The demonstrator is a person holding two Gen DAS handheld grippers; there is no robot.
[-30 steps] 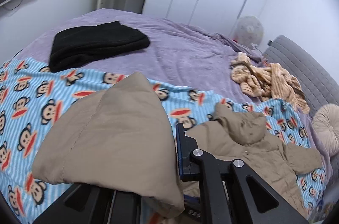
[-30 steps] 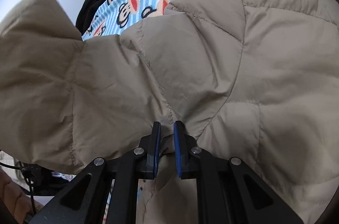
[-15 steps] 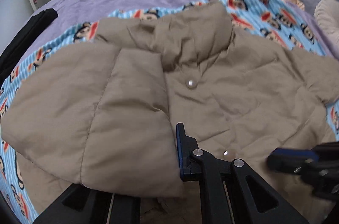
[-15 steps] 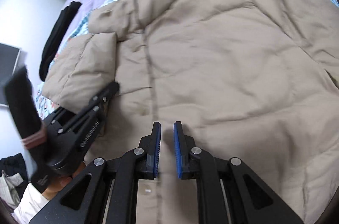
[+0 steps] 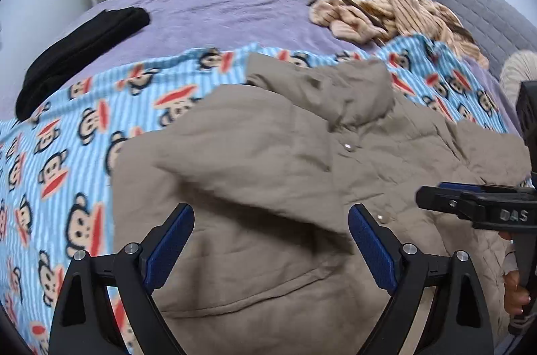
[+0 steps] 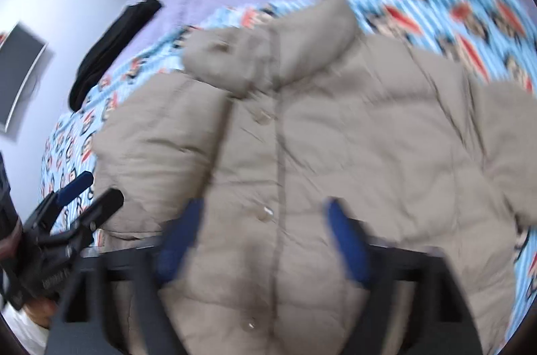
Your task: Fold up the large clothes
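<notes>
A tan quilted puffer jacket [image 5: 302, 173] lies front up on the bed, snaps showing down its middle, with its left sleeve folded across the chest. The same jacket [image 6: 335, 133] fills the blurred right wrist view, collar toward the far side. My left gripper [image 5: 270, 220] hovers open over the folded sleeve, nothing between its blue pads. My right gripper [image 6: 265, 214] stands open above the jacket's snap line, empty. From the left wrist view the right gripper [image 5: 433, 192] shows at the right edge, held by a hand. The left gripper [image 6: 97, 190] appears at the left of the right wrist view.
A blue monkey-print blanket [image 5: 84, 127] lies under the jacket on a purple bedspread [image 5: 218, 9]. A folded black garment [image 5: 80, 53] sits far left, a striped tan garment [image 5: 386, 12] far right. A grey headboard [image 5: 470, 2] and a round cushion [image 5: 517, 69] lie to the right.
Both grippers have let go of the jacket and opened. The left sleeve, lifted a second ago, now lies folded over the chest, and both grippers have drawn back above it.
</notes>
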